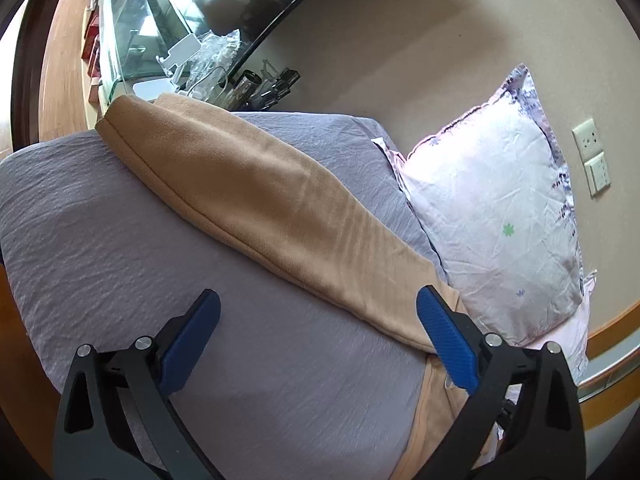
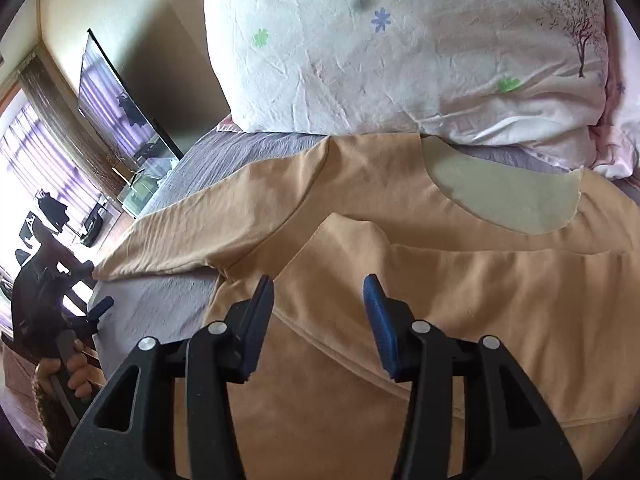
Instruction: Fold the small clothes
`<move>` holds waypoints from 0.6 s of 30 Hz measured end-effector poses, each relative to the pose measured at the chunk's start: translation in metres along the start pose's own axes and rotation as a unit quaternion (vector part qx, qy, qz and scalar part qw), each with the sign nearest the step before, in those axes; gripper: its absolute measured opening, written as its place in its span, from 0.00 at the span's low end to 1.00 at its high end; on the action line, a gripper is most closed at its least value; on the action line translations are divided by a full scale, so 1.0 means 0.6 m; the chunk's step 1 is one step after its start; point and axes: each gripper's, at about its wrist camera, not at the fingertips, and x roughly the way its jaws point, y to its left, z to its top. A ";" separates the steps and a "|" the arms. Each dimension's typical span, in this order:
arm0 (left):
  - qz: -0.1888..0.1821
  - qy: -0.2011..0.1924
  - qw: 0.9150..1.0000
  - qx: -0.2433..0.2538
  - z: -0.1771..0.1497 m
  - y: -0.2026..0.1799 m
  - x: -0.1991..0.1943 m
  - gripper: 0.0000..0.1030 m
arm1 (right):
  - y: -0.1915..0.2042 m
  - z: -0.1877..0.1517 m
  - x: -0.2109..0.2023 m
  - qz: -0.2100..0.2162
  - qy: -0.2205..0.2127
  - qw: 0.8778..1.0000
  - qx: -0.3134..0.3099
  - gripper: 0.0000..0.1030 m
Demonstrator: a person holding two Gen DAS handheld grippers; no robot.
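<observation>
- the tan long-sleeved top (image 2: 400,320) lies flat on the grey bedsheet (image 1: 120,240), filling the centre and lower right of the right wrist view, with its neckline (image 2: 500,196) toward the floral pillow (image 2: 400,60) at the top of that frame.
- one sleeve already lies folded across the body of the top; the other sleeve (image 1: 256,200) stretches out as a long band from the upper left toward the lower right of the left wrist view. so the step in hand looks like folding in that second sleeve.
- the left gripper (image 1: 318,320) hangs over the sheet with its tongs wide apart, holding nothing; the right-hand blue pad sits by the sleeve's inner end.
- the right gripper (image 2: 319,300) hovers over the body of the top, tongs apart and empty; whether they touch the cloth i cannot tell.
- the next move probably calls for pinching the sleeve's edge with the left gripper and carrying it over the body.
- the fabric looks soft, matte and fleecy, with faint ripples; the sheet is crinkled, and the pillow is creased and puffy.
</observation>
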 end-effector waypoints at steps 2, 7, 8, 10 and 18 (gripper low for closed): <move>0.004 0.001 1.000 -0.014 0.011 0.002 0.005 0.96 | 0.009 -0.020 0.035 0.021 0.047 0.999 0.000 0.49; 0.010 -0.003 0.998 -0.059 0.044 0.018 0.015 0.89 | 0.003 -0.038 -0.036 0.079 -0.001 0.996 0.027 0.57; 0.010 -0.005 0.998 -0.069 0.051 0.023 0.017 0.86 | 0.000 -0.040 -0.052 0.083 -0.015 0.996 0.029 0.62; 0.016 -0.009 0.996 -0.083 0.061 0.031 0.019 0.79 | -0.007 -0.048 -0.088 0.094 -0.042 0.994 0.033 0.68; 0.073 -0.003 0.991 -0.110 0.091 0.049 0.026 0.07 | -0.049 -0.090 -0.203 0.090 -0.118 0.988 0.030 0.81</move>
